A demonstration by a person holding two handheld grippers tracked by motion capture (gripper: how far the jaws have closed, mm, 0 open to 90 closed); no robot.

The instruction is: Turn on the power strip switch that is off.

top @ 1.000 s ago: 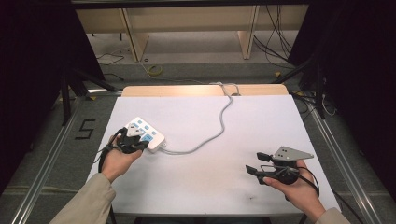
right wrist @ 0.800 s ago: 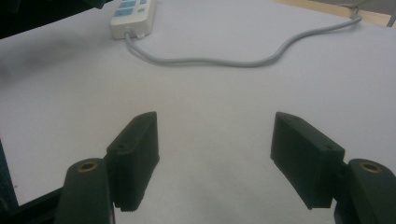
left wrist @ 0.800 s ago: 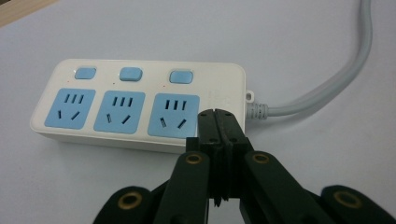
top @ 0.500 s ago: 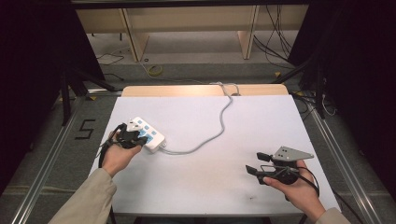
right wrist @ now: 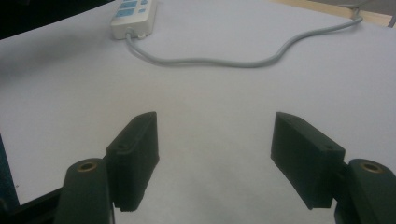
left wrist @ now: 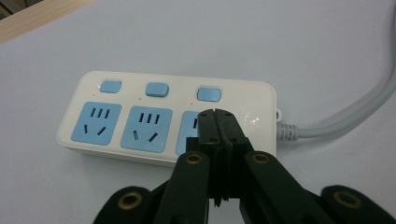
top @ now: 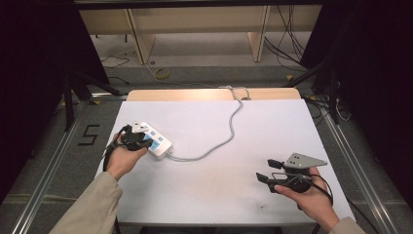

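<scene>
The strip [top: 153,141], a white power strip with three blue sockets and three blue switches, lies near the left edge of the table [top: 219,195], its grey cord [top: 229,131] snaking across the white top and off the far edge. Over the last second the left gripper [top: 139,139] has crept only a little over the strip, a small shuffle toward its cord end, and the strip itself has hardly shifted. In the left gripper view the left gripper [left wrist: 218,122] has its jaws clenched tight together with nothing between them, the joined tip poised over the socket nearest the cord, just below the third switch [left wrist: 208,94]; whether the tip touches the strip I cannot tell. That reads as a pressing move, not a grab: closed jaws make a single blunt finger, and the small adjustment looks like lining that finger up with the switch. My guess is the switch is not yet pressed, since the tip sits short of it. The right gripper [top: 272,176] has kept its place near the table's right front corner, well apart from the strip, jaws spread wide and empty, seen too in the right gripper view [right wrist: 215,154]
</scene>
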